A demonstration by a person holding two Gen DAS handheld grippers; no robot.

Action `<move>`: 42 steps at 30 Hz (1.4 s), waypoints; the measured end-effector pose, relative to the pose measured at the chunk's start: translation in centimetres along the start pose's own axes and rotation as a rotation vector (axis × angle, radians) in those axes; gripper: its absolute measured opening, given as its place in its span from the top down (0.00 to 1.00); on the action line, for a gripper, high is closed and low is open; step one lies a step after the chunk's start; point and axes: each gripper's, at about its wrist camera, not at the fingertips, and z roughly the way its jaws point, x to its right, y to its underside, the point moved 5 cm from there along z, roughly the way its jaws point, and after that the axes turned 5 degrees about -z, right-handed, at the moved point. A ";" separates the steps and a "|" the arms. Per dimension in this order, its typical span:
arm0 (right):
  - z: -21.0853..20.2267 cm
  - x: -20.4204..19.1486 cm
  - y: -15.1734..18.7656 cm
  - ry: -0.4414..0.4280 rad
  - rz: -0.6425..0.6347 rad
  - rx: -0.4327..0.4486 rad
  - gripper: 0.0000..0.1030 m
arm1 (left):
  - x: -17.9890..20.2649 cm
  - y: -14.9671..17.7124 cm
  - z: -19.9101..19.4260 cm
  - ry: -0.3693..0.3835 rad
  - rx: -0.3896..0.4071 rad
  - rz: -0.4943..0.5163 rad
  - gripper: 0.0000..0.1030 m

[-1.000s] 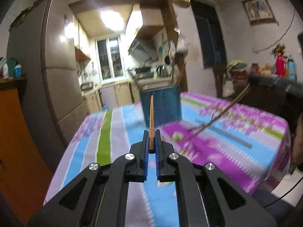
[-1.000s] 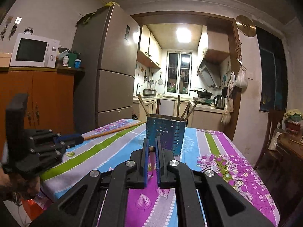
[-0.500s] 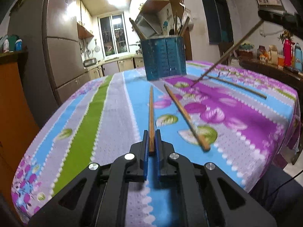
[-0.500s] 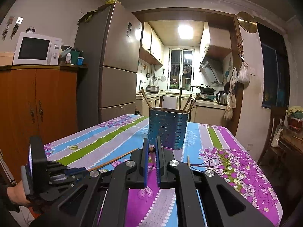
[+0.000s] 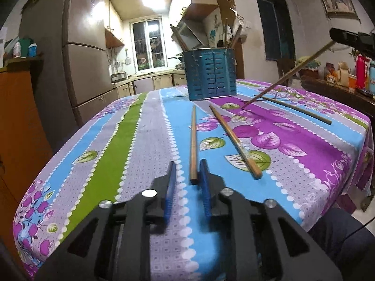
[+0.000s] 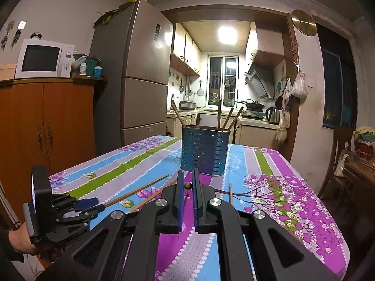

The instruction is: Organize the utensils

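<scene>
A blue slotted utensil holder with several chopsticks in it stands at the far end of the patterned tablecloth. My left gripper sits low at the near edge, its jaws opening. A brown chopstick lies flat on the cloth between them, freed. A second chopstick lies just right of it, and a dark one lies farther right. My right gripper is shut on a chopstick butt. In the left wrist view that held chopstick slants down to the cloth.
A tall fridge and a wooden cabinet with a microwave stand left of the table. A dark sideboard with bottles is on the right. A person's hand holds the left gripper at the table's near left corner.
My left gripper came down to the table with its chopstick, laid it flat on the cloth, and its jaws parted. The right gripper stayed where it was, still shut.
</scene>
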 end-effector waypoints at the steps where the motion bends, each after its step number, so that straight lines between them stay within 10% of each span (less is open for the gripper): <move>1: 0.0 0.0 -0.1 -0.001 -0.001 0.004 0.93 | 0.3 -0.1 0.0 0.002 -0.005 0.011 0.95; 19: 2.7 3.0 -7.2 -0.063 -0.028 0.069 0.93 | 1.0 -15.4 -4.4 0.060 0.271 0.069 0.95; 42: 11.1 8.9 -18.0 -0.099 0.029 0.076 0.93 | 1.9 -30.9 0.3 0.160 0.196 -0.013 0.95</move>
